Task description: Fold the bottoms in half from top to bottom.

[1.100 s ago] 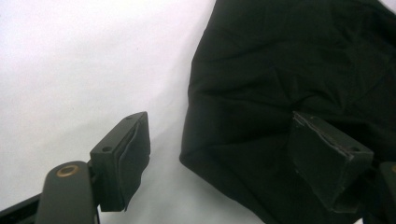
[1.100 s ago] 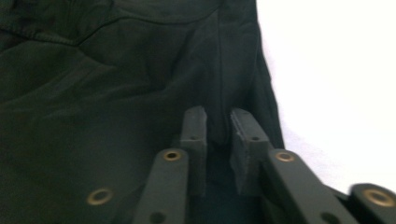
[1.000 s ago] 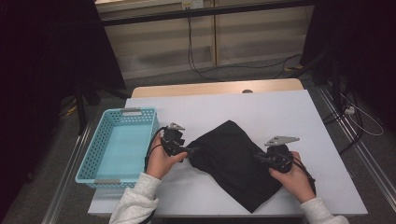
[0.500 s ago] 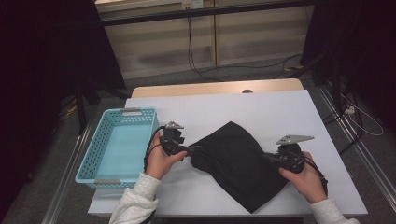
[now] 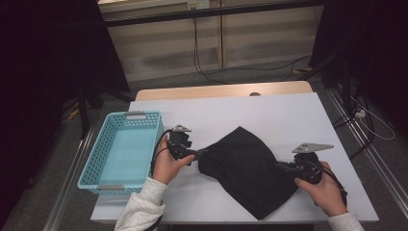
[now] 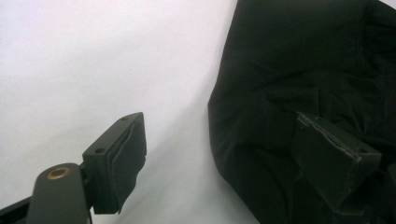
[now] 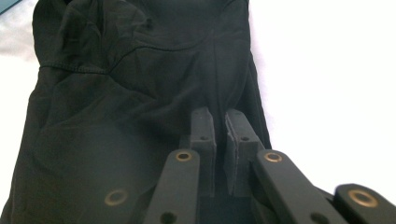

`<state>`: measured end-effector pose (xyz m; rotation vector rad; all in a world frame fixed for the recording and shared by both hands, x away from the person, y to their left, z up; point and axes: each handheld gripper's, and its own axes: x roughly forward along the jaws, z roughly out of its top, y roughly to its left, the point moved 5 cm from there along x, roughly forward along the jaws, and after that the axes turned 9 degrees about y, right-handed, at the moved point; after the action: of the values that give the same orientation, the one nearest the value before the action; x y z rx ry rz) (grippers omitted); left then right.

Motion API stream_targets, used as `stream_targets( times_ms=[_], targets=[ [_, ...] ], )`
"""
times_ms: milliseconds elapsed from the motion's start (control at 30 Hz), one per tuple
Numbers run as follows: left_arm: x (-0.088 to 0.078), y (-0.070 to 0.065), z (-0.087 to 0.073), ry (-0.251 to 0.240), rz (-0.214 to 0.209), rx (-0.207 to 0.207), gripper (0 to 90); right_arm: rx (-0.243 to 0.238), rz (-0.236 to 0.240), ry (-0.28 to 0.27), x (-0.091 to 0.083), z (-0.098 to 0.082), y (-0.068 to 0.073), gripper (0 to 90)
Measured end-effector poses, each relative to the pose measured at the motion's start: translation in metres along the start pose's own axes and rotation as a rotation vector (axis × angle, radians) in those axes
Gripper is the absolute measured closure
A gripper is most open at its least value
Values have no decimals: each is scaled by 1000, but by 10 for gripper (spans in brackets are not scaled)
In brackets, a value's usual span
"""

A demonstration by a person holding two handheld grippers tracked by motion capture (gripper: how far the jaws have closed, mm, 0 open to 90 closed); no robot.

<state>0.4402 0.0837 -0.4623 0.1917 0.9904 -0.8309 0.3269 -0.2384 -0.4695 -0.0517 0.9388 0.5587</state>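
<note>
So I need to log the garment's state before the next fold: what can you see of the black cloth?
The black cloth is a soft, matte, knit-looking garment with stitched seams, lying crumpled and roughly diamond-shaped on the white table, right of the blue basket. The right gripper is shut on its right edge. The left gripper stands open at its left edge, one jaw over the fabric.

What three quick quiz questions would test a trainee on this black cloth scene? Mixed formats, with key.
1. True or false: the left claw is clamped on the black cloth.
2. Multiple choice: the blue basket sits A) on the cloth, B) at the table's left edge, beside the left hand, C) beyond the right claw.
3. Fill in: the right claw is ____ on the cloth's edge.

Key: 1 false, its jaws stand wide apart with one over the cloth; 2 B; 3 shut.
</note>
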Motion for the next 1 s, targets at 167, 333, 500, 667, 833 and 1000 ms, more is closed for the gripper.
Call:
stream_targets(
  times_ms=[167,333,500,667,833,1000],
  targets=[
    [0,0,2,-4,-2,0,183,-1,-1,-1,-5,-5,0,833],
    [1,-1,2,-2,-12,-5,182,3,-3,7,-8,-11,-2,833],
    [1,1,2,-1,-12,-14,178,0,-3,12,-10,-14,-3,833],
    [4,3,1,13,-15,-20,172,0,-15,13,-20,-22,-4,834],
    [5,0,1,12,-21,-22,171,-8,-19,39,-26,-34,-6,833],
    [9,-3,1,23,-19,-12,170,-21,-29,57,-31,-37,-6,781]
  ],
)
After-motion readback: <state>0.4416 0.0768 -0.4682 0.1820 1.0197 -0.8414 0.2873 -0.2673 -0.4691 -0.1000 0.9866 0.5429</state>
